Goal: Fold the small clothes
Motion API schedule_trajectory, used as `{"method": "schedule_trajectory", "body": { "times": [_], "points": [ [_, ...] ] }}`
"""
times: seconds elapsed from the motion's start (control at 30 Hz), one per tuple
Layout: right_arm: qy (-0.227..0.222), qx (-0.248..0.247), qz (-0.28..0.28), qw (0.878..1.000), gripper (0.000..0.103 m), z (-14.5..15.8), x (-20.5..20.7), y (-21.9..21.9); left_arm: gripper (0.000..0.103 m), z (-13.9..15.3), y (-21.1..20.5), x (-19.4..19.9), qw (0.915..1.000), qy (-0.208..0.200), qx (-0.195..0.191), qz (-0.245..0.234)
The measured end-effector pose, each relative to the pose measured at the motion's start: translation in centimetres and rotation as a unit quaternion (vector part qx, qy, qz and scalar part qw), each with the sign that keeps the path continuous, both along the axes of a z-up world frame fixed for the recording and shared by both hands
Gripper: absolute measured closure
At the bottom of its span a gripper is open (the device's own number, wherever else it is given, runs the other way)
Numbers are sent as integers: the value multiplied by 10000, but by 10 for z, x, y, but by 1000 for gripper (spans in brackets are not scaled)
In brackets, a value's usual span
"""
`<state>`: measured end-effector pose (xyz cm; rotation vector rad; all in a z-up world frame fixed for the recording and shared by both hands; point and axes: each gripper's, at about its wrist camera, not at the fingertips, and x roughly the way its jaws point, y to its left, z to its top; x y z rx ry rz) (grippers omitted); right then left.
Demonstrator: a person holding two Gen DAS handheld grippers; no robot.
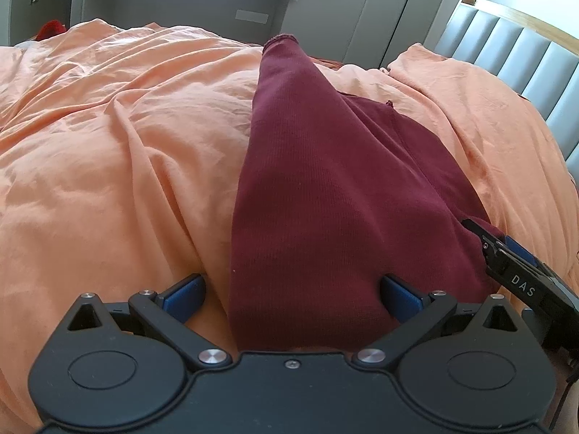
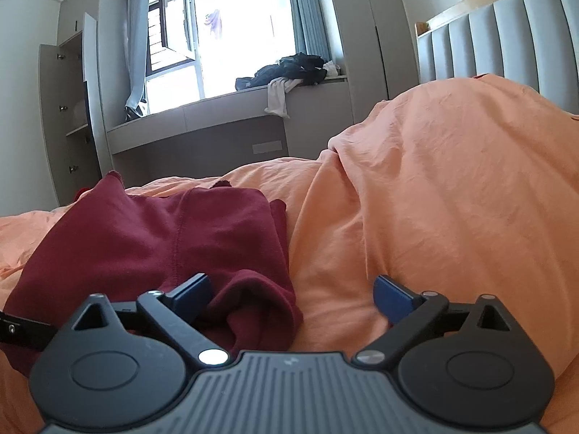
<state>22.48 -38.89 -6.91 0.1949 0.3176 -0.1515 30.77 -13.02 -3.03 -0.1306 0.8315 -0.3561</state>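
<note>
A dark red garment [image 1: 325, 188] lies on the orange bedcover [image 1: 108, 166], partly folded, one long part stretching away from me. My left gripper [image 1: 293, 296] is open, its blue pads wide apart over the garment's near edge, holding nothing. My right gripper [image 2: 293, 293] is open too, low over the garment's near right corner [image 2: 253, 307]; its left pad is over the cloth, its right pad over the bedcover [image 2: 434, 199]. The right gripper also shows at the right edge of the left wrist view [image 1: 514, 271], beside the garment.
A grey padded headboard [image 2: 506, 36] stands to the right. A grey window bench [image 2: 224, 108] with a pile of dark and white clothes [image 2: 289, 72] lies beyond the bed. An open wardrobe [image 2: 68, 119] is at the left. A small red item [image 1: 52, 29] lies at the bed's far left.
</note>
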Motion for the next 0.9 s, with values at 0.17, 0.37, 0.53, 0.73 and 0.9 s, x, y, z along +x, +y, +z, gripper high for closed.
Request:
{"method": "schedule_trajectory", "body": {
  "times": [0.17, 0.37, 0.53, 0.73, 0.9],
  "points": [
    [-69, 13, -1, 10000, 1, 0, -2, -3, 0, 8, -3, -5, 9997, -147, 177, 7],
    [-67, 15, -6, 10000, 1, -1, -3, -4, 0, 9, -3, -6, 9996, -181, 196, 10],
    [-74, 31, -13, 10000, 1, -1, -2, -4, 0, 10, -2, -6, 9998, -135, 151, 24],
    [-90, 50, -41, 9999, 0, -2, -1, -5, 1, 17, -2, -9, 9997, -198, 171, 33],
    [-200, 137, -26, 9997, 0, 0, -5, -8, 1, 32, 7, -15, 9993, -349, 90, 36]
  ]
}}
